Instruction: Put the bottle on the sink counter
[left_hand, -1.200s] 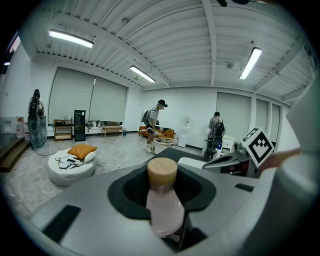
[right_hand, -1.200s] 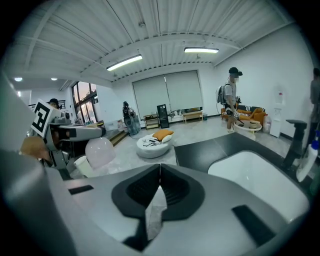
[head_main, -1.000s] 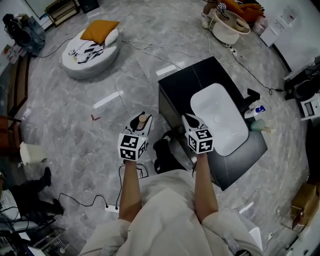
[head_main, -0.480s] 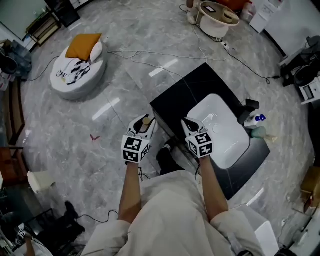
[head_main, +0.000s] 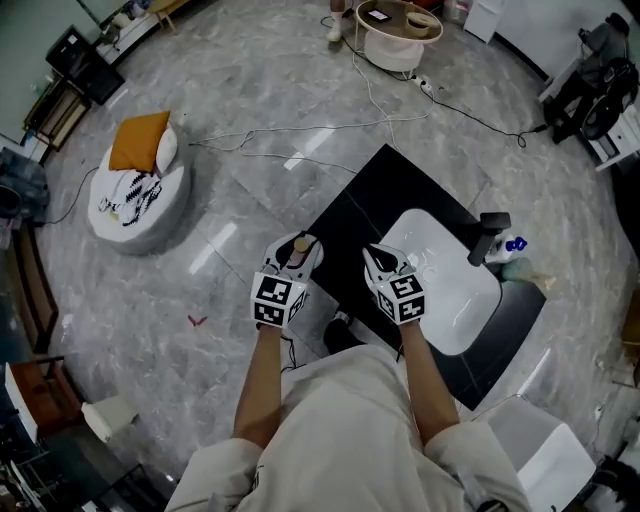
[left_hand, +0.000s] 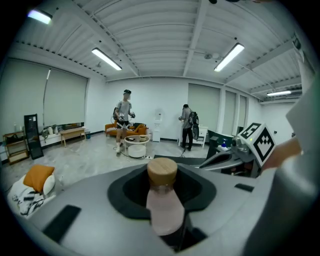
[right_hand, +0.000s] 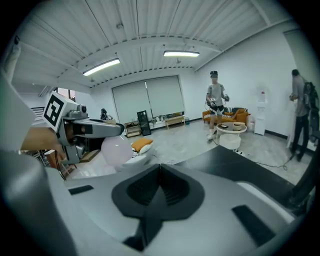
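A pale pink bottle with a wooden cap stands upright between the jaws of my left gripper, which is shut on it. In the head view the bottle hangs over the floor just left of the black sink counter. A white basin is set into that counter, with a dark faucet behind it. My right gripper is over the counter's near edge beside the basin. Its jaws meet in a line with nothing between them in the right gripper view.
A blue-capped bottle and a greenish item stand behind the faucet. A round white cushion seat lies on the floor at left, cables run across the tiles, and a round table is beyond. Two people stand far off.
Both grippers have come closer to the sink counter, which now lies straight ahead. The right gripper has passed over the counter's edge; the left still holds the bottle.
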